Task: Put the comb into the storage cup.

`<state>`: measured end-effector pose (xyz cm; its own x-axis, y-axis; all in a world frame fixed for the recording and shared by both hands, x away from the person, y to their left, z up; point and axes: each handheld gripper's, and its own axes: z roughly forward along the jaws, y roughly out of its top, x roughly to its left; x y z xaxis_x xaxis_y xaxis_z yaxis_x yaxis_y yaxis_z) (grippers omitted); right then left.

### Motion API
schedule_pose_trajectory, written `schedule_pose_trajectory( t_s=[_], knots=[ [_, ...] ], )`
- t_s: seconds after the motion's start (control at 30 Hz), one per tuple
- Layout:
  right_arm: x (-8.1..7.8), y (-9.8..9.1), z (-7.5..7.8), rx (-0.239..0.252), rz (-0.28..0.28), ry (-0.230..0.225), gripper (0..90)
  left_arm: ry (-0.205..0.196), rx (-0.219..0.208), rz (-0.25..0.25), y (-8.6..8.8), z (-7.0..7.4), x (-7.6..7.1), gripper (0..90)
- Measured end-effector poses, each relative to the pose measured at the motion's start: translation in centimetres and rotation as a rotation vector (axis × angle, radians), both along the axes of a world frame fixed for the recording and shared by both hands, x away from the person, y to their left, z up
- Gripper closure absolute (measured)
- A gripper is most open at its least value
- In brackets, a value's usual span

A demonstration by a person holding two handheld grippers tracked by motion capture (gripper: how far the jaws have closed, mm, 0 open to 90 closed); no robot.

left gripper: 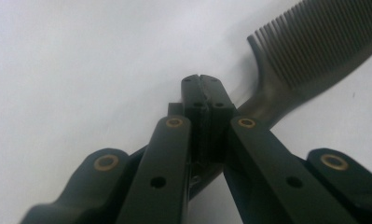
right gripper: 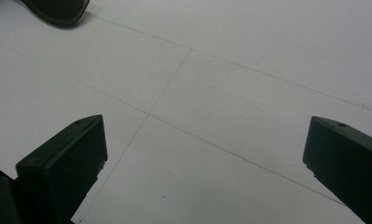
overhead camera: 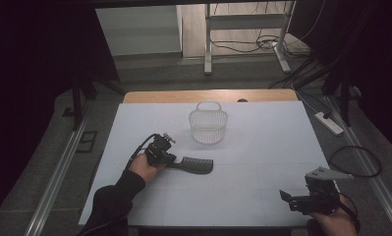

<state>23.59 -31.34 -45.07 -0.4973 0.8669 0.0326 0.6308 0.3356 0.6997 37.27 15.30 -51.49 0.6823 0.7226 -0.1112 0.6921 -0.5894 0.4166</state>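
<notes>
Forearms enter at the near edge of a white table (overhead camera: 262,196). Beyond them sits a white mesh basket (overhead camera: 208,127) – nothing visible inside. Nearer than the basket and to its left, the left gripper (overhead camera: 170,158) is clamped on the handle of a dark comb (overhead camera: 197,164), which looks just picked up; next comes carrying it over the basket rim, probably. Far right of the basket, the right gripper (overhead camera: 287,196) waits – jaws apart, holding nothing.
</notes>
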Motion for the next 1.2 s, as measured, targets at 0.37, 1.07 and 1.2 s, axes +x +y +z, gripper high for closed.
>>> schedule_pose_trajectory(
  t_s=[0.37, 1.07, 1.2],
  knots=[
    [0.0, 0.0, 0.0, -0.001, 0.001, -0.001, 0.0, 0.017, 0.017, 0.014, 1.0, 0.0, -2.5, 88.6],
    [0.0, 0.1, 0.0, -0.003, 0.011, -0.004, 0.0, 0.097, 0.019, 0.044, 0.4, 0.3, -7.3, 88.6],
    [0.0, 0.1, 0.0, -0.003, 0.012, -0.005, 0.0, 0.103, 0.016, 0.049, -0.1, 0.3, -8.0, 88.6]
  ],
)
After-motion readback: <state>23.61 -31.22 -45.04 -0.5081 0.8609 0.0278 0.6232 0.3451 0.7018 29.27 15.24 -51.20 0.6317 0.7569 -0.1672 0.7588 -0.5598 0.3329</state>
